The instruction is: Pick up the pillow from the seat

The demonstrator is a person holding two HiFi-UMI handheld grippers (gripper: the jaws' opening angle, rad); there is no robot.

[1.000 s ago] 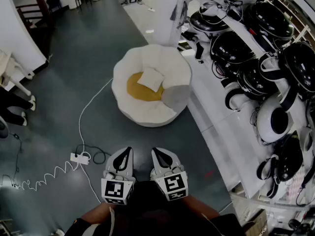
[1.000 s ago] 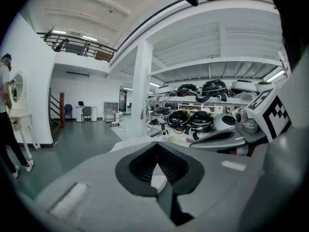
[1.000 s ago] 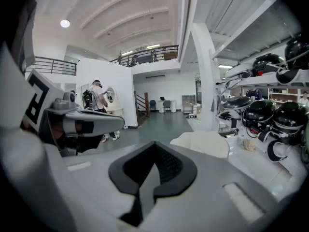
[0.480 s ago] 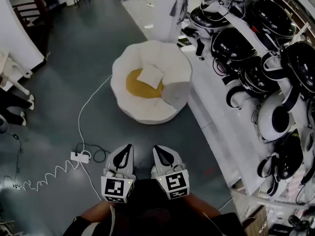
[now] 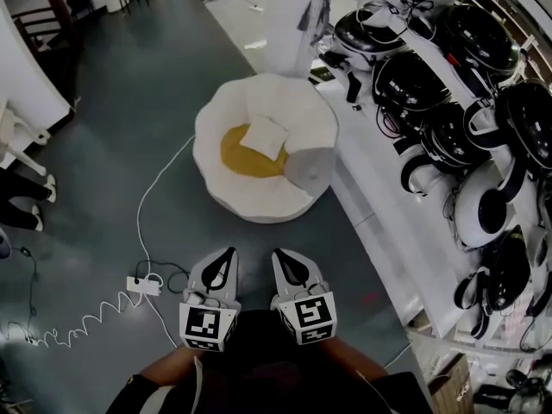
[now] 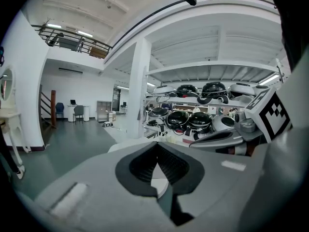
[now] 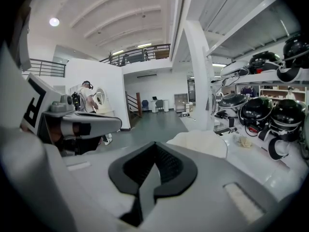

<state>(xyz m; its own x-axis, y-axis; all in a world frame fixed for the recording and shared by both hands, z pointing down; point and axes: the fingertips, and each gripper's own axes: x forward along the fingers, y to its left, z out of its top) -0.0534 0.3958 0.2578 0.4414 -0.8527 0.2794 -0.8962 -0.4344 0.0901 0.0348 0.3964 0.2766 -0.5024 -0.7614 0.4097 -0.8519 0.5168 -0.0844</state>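
Pillow (image 5: pixel 263 134) lay on seat (image 5: pixel 250 203), well ahead of left tool (image 5: pixel 227 255) and right tool (image 5: pixel 280 255) — both closed, holding nothing. Approach step, apparently; next move would need closing in, jaws parted.

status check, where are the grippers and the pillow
Left hand-held gripper and right hand-held gripper shut, empty. Pillow on round white seat ahead, untouched. White cable on floor, left of the path.

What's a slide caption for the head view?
Left gripper and right gripper, both shut, short of the round seat holding the white pillow.
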